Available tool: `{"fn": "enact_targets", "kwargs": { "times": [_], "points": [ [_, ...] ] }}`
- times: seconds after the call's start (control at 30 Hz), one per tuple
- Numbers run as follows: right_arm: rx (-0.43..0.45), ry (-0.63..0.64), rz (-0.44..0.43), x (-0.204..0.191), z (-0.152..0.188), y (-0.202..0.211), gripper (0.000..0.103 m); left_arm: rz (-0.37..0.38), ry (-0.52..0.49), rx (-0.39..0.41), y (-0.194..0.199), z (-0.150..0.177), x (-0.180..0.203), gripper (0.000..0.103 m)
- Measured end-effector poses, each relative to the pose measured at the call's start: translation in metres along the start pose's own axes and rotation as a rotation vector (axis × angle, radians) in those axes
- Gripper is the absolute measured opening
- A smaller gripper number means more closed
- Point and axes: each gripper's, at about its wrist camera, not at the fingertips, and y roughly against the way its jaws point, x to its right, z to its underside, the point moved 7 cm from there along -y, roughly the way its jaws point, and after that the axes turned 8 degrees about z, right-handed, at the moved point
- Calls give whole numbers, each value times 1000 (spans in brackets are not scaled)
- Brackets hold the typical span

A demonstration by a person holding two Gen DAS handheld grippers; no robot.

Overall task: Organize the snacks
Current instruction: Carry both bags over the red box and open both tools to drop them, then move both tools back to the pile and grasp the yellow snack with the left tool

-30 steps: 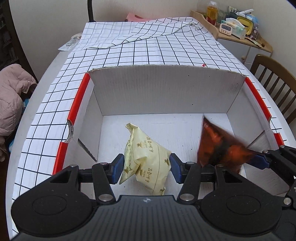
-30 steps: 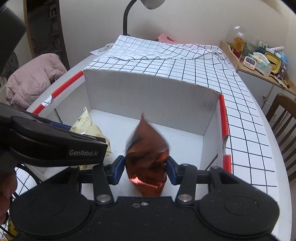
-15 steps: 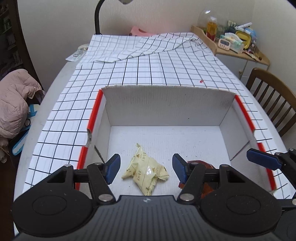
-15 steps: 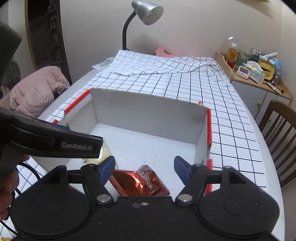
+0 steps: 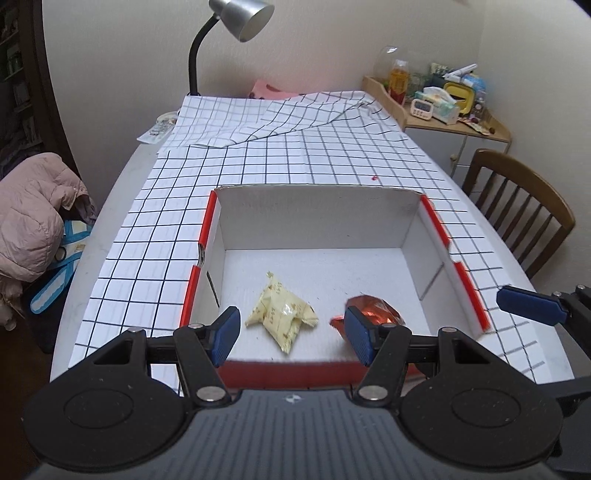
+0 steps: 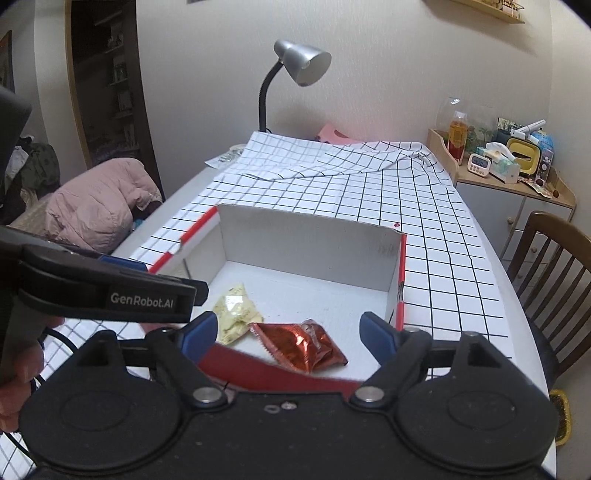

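A white cardboard box (image 5: 317,210) (image 6: 306,236) with red-taped rims stands on the checked tablecloth. On its floor lie a pale yellow snack packet (image 5: 282,314) (image 6: 236,314) and, to its right, a shiny red snack packet (image 5: 376,312) (image 6: 301,345). My left gripper (image 5: 291,334) hangs open above the box's near edge with nothing between its blue pads. My right gripper (image 6: 286,334) is also above the near edge, its jaws opening, well clear of the red packet below. One blue finger of the right gripper (image 5: 528,304) shows at the right of the left wrist view.
A grey desk lamp (image 5: 236,22) stands at the table's far end beside a folded stretch of cloth (image 5: 280,118). A wooden chair (image 5: 517,206) is at the right, a cluttered side cabinet (image 5: 450,107) behind it. A pink jacket (image 5: 33,218) lies at the left.
Both grippers let go: the yellow and red packets dropped flat onto the box floor. Both grippers opened, rose and drew back, so the box looks smaller and its near rim shows.
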Motion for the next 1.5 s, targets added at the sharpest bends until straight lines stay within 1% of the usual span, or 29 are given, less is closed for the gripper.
{"fn": "enact_targets", "kwargs": {
  "times": [0.23,0.27,0.3,0.33,0.37,0.43,0.5,0.77,0.83,0.87,0.9,1.1,1.2,1.33,1.37,1.4,1.43,1.5],
  "points": [
    [16,-3,-23,-7,12,27,86,22,-10,26,28,17,4,62],
    [19,-5,-27,-7,14,31,91,26,-9,31,32,20,4,62],
    [23,-7,-24,-8,16,34,95,28,-5,35,36,23,3,64],
    [28,-6,-24,-8,17,38,96,32,0,41,41,26,2,68],
    [32,-4,-33,-9,20,41,97,35,2,48,45,29,2,70],
    [35,-2,-52,-11,26,49,98,38,-1,60,52,36,0,71],
    [41,5,-63,-14,33,57,100,39,2,66,59,45,-4,71],
    [34,5,-97,-21,65,76,102,69,-10,95,87,86,-7,76],
    [31,-1,-103,-23,73,80,102,71,5,96,92,96,-9,77],
    [31,-2,-107,-23,76,82,103,74,12,96,95,102,-10,79],
    [31,-5,-112,-23,80,84,102,81,17,97,97,107,-11,84],
    [32,-39,-127,-22,103,95,103,114,53,124,110,136,-17,86],
    [30,-38,-116,-23,119,99,103,125,78,127,111,150,-22,89],
    [32,-47,-96,-23,140,101,103,120,103,136,109,170,-31,90],
    [32,-54,-88,-23,146,101,103,113,115,140,108,175,-34,92],
    [32,-61,-79,-22,152,101,103,106,123,139,106,180,-36,100],
    [34,-69,-69,-20,157,101,103,99,130,140,105,184,-38,103],
    [33,-85,-47,-18,168,100,103,80,147,141,102,193,-44,103]
  ]
}}
